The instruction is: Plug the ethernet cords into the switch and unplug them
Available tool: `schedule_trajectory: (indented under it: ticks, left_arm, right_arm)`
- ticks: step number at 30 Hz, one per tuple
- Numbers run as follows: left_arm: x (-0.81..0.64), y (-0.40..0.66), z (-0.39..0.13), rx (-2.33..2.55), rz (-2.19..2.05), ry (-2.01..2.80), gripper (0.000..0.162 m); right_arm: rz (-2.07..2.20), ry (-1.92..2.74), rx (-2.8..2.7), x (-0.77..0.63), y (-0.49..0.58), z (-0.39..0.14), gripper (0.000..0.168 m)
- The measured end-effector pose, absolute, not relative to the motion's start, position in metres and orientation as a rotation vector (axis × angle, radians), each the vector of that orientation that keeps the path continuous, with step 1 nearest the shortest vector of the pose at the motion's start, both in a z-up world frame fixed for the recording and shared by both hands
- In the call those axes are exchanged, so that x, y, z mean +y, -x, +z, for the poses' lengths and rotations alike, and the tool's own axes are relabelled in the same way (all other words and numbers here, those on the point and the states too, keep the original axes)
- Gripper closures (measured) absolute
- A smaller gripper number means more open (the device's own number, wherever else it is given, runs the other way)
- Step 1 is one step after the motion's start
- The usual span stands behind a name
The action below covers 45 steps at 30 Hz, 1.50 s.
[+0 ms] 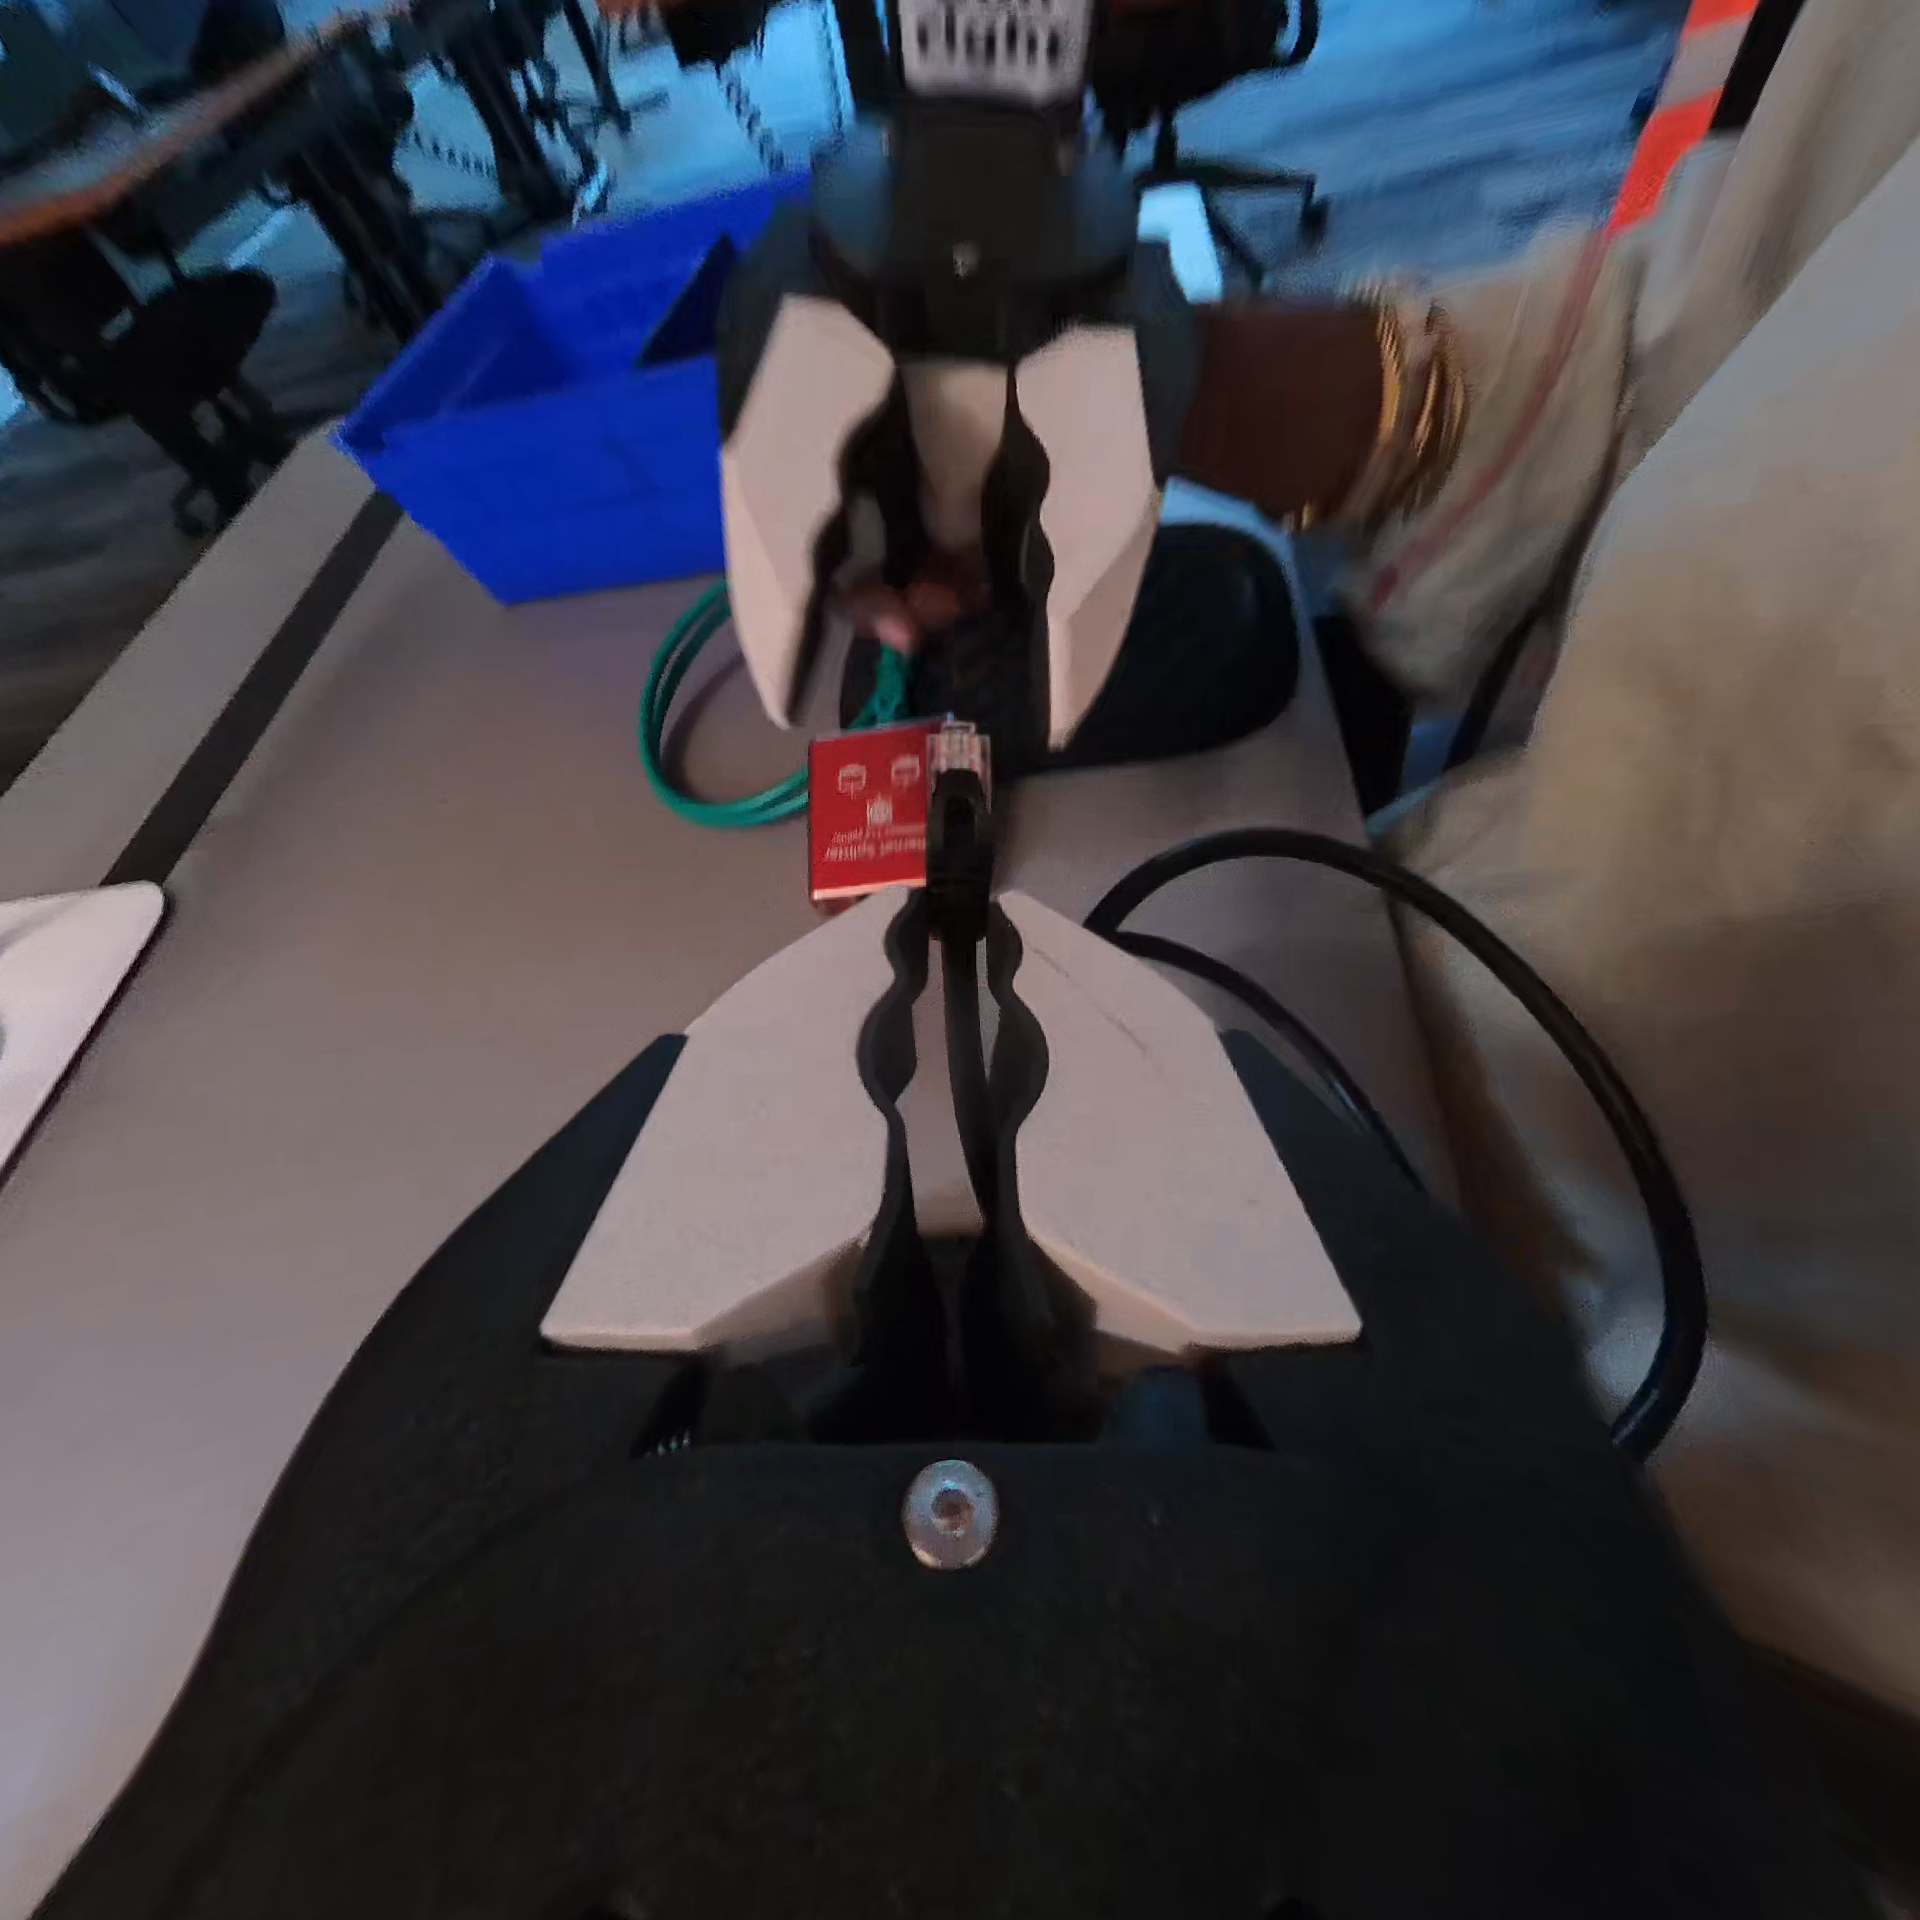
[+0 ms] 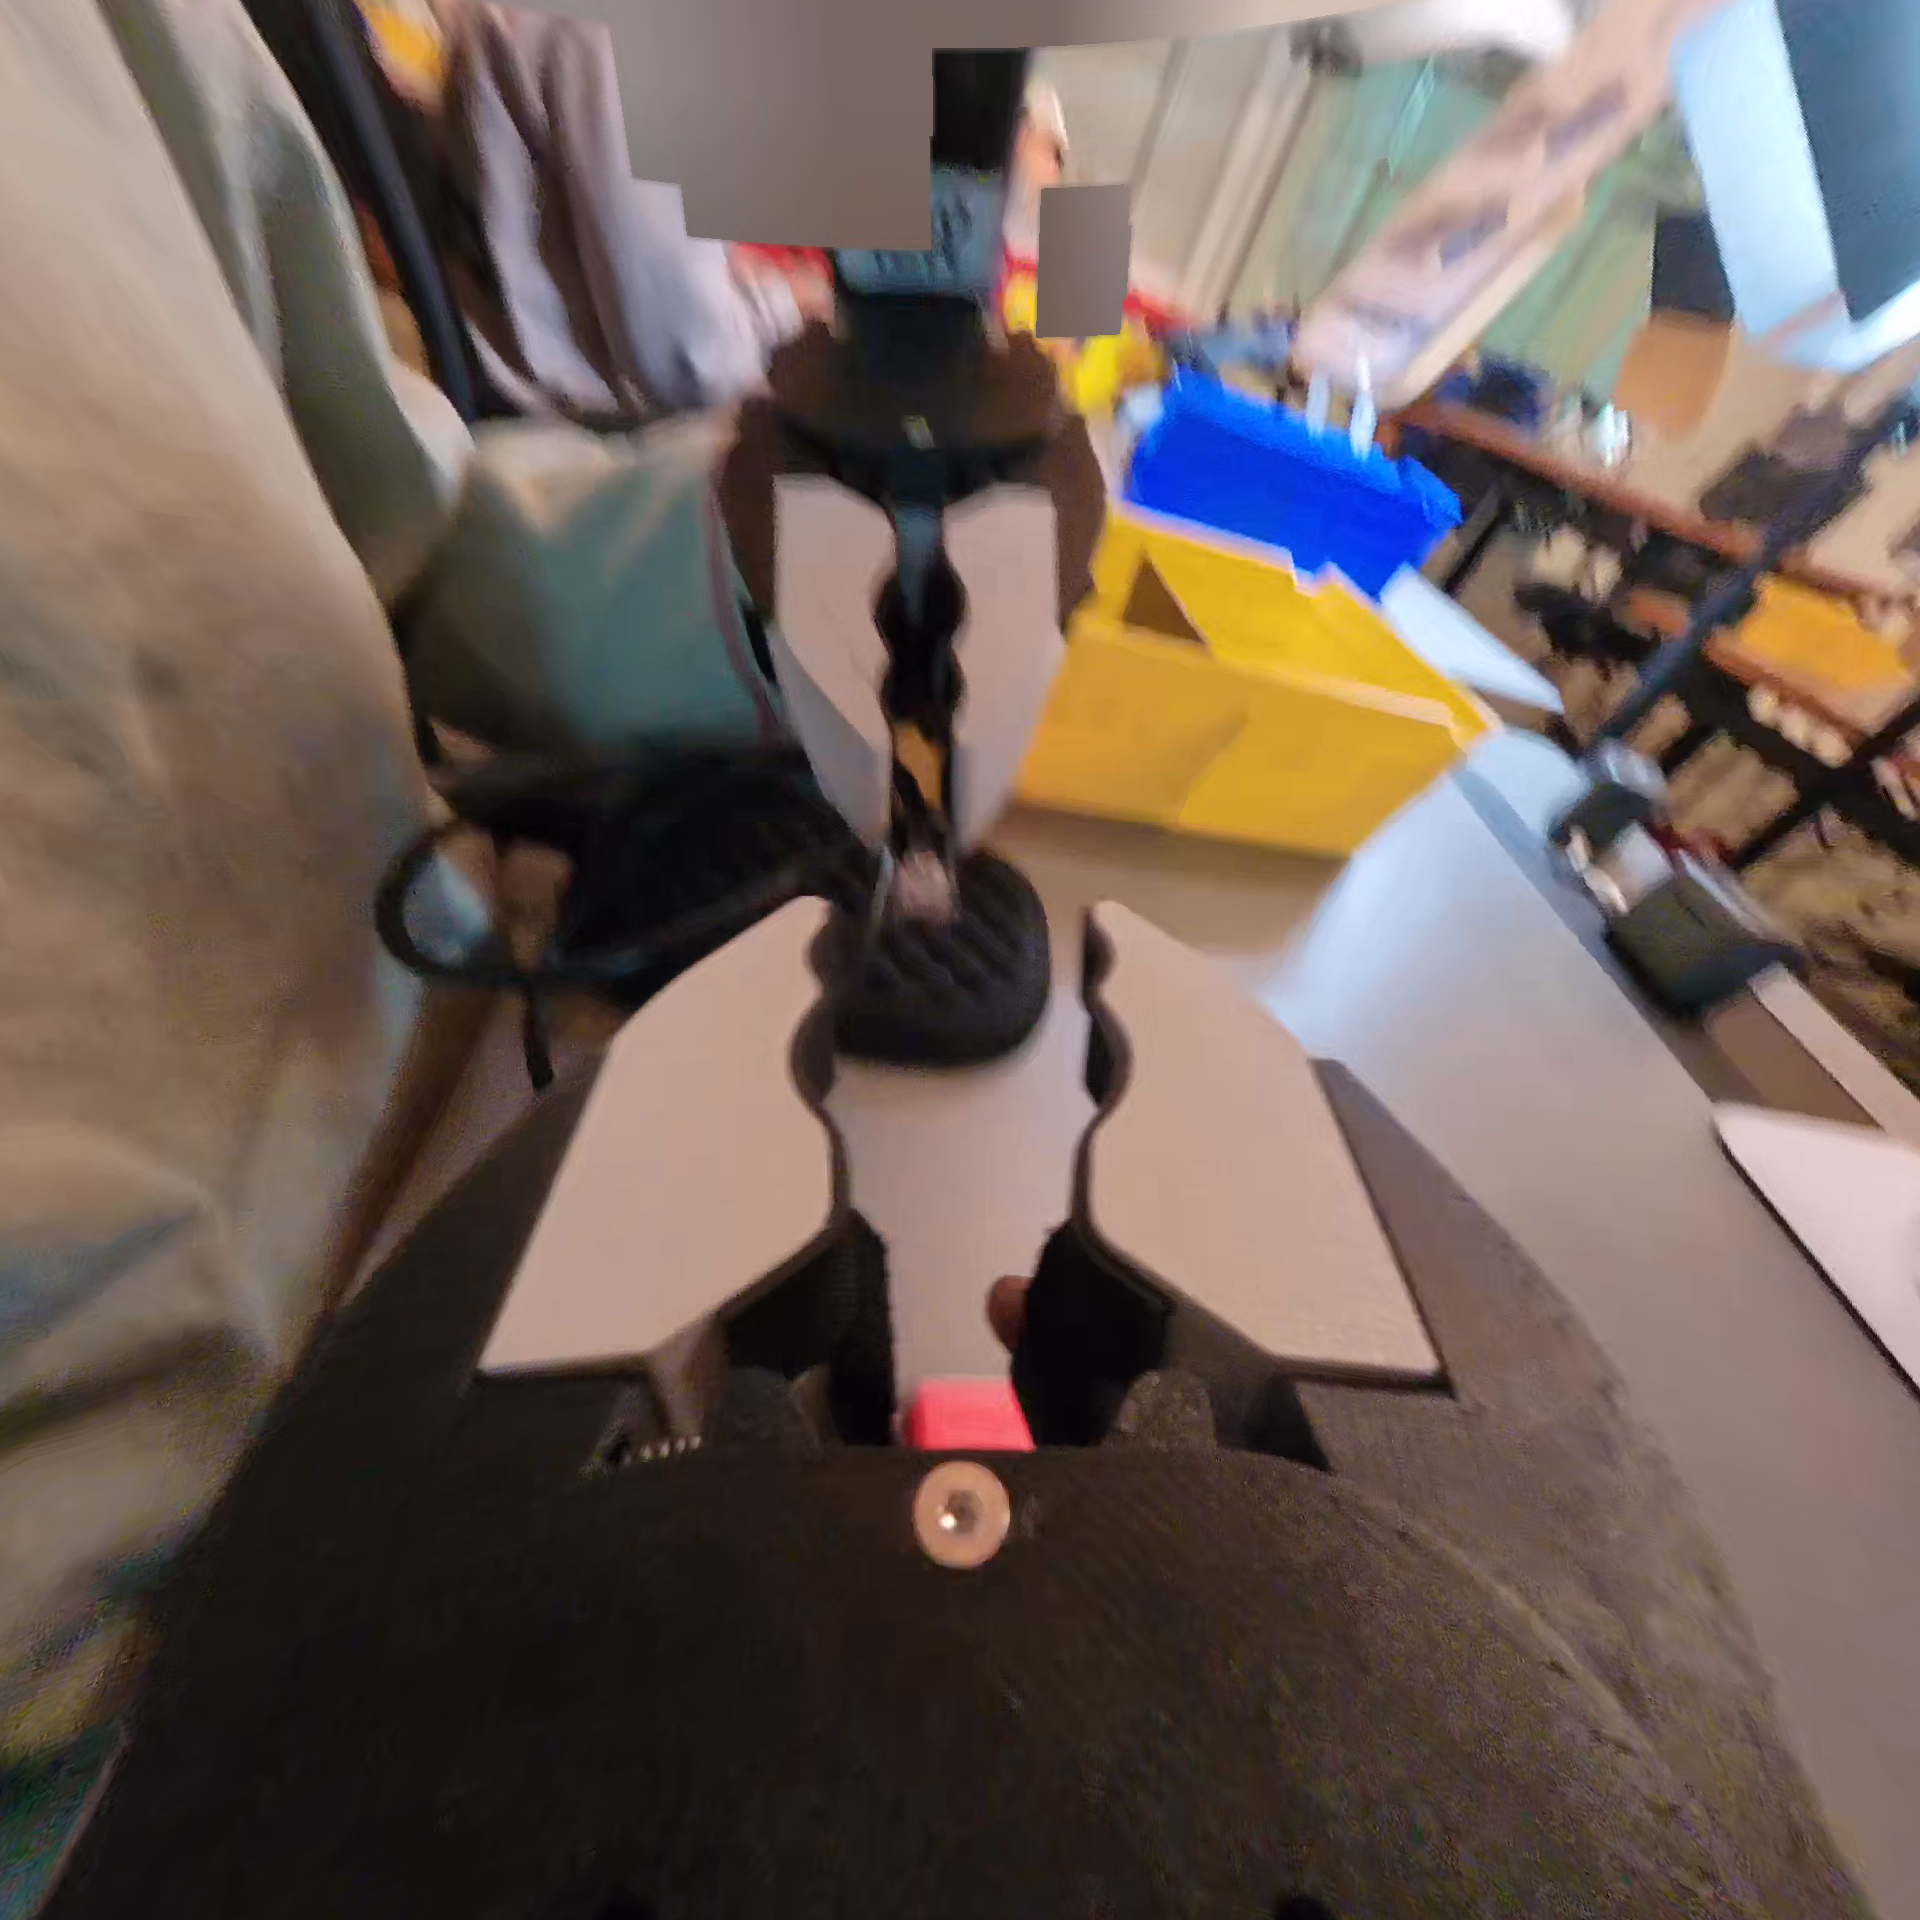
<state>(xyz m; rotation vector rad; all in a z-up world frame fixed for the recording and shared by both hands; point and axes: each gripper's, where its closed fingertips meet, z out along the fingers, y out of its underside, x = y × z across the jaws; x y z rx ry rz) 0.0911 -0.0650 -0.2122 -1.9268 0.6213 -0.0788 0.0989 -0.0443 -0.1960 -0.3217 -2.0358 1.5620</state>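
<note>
My left gripper (image 1: pixel 951 909) is shut on a black ethernet cord (image 1: pixel 961 831). The cord's clear plug (image 1: pixel 961 753) sticks out past the fingertips, at the right edge of the small red switch (image 1: pixel 868 816) on the grey table. A green cord (image 1: pixel 717 727) loops behind the switch. My right gripper (image 1: pixel 925 727) faces it from the far side, open and empty. In the right wrist view my right gripper (image 2: pixel 956 920) is open, the left gripper (image 2: pixel 925 831) holds the plug (image 2: pixel 925 873) opposite, and the red switch (image 2: pixel 966 1413) shows low between my fingers.
A blue bin (image 1: pixel 551 436) stands at the back of the table, and a yellow bin (image 2: pixel 1247 707) stands on the other side. A black ribbed pad (image 2: pixel 935 997) lies under the left gripper. A white flat item (image 1: pixel 62 977) lies at the left edge. A person's sleeve (image 1: pixel 1714 727) borders the right. Both grippers' tips are close together, under 4 cm apart.
</note>
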Motion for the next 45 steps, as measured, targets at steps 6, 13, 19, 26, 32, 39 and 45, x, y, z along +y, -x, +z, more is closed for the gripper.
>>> schedule_trajectory:
  ticks: [6,13,19,26,32,39,45]
  left_arm:
    - [-0.063,-0.092,-0.236,0.632,-0.103,2.004,0.152]
    - [-0.058,-0.088,-0.253,0.597,-0.136,2.056,0.152]
    - [-0.058,-0.082,-0.258,0.573,-0.12,2.054,0.152]
    - [-0.056,-0.074,-0.263,0.517,-0.137,2.053,0.151]
    - [-0.045,-0.073,-0.28,0.536,-0.105,2.125,0.152]
    - [-0.03,-0.082,-0.292,0.581,-0.094,2.172,0.151]
    - [-0.026,-0.086,-0.297,0.588,-0.09,2.199,0.152]
  right_arm:
    - [0.939,0.644,-2.51,0.04,-0.105,-0.279,0.082]
    - [0.564,0.611,-2.831,0.052,-0.095,-0.321,0.082]
    - [0.087,0.549,-3.084,0.061,-0.098,-0.337,0.085]
    - [0.015,0.59,-3.084,0.061,-0.097,-0.336,0.098]
    - [0.852,0.629,-2.835,0.032,-0.104,-0.307,0.098]
    - [0.829,0.605,-2.853,0.023,-0.114,-0.313,0.098]
    - [0.818,0.584,-2.869,0.019,-0.116,-0.314,0.098]
